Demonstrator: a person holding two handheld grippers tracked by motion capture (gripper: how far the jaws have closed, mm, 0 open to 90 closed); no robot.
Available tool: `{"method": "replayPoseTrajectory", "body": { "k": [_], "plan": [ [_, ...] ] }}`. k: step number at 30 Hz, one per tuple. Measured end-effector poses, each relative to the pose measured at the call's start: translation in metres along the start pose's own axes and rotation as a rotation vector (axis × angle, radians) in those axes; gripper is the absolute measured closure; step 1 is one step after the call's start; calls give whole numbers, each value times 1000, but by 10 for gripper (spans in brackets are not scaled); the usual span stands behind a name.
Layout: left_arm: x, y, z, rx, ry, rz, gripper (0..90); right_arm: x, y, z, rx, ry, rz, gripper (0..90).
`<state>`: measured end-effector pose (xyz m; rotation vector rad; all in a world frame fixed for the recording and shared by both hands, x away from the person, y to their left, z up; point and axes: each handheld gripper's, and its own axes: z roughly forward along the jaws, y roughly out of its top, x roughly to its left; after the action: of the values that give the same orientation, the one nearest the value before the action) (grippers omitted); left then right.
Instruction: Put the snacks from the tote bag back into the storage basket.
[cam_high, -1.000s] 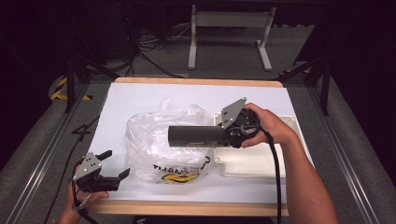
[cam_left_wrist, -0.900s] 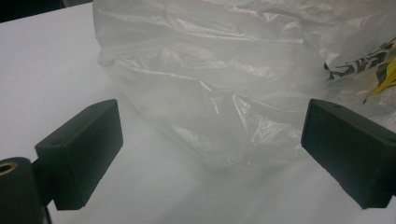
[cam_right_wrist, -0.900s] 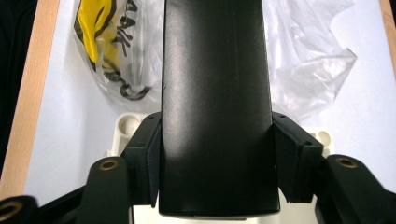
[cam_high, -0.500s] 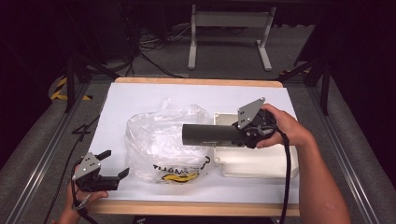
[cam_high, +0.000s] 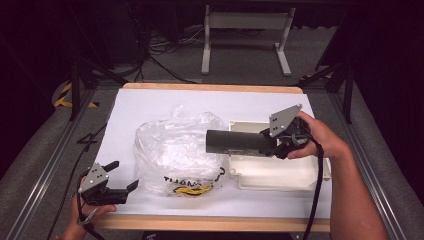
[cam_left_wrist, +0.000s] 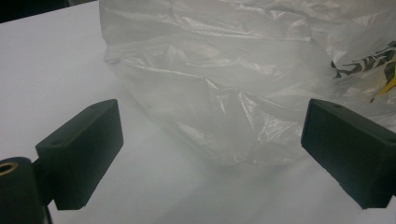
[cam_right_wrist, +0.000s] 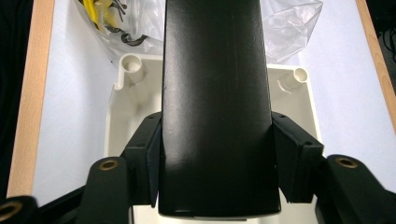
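2 risks: right tongs (cam_high: 267, 142) pinch the black tube (cam_high: 235, 141) by 1 end, mid-frame above the white tray (cam_high: 280, 172); it may droop. Left tongs (cam_high: 122, 176), spread, lower left.

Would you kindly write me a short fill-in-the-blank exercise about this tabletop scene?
1. The right gripper is shut on a black ____.
2. That object hangs above a cream-coloured ____.
3. The left gripper has its jaws ____.
4. The left gripper faces a clear plastic ____.

Missing words: cylinder; box; open; bag
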<state>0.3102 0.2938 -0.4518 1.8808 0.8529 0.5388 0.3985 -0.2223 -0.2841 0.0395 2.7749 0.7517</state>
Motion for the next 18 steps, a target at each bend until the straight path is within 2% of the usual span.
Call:
{"method": "replayPoseTrajectory", "body": {
  "k": [10, 14, 18],
  "plan": [
    [1, 0, 0, 1, 2, 2, 65, -2, -17, -4, 10, 11, 13, 428],
    [1, 0, 1, 9, 7, -10, 65, -2, -24, -7, 0, 19, 22, 428],
    [1, 0, 0, 4, 11, 2, 65, -2, -34, -15, 4, 15, 38, 428]
  ]
}}
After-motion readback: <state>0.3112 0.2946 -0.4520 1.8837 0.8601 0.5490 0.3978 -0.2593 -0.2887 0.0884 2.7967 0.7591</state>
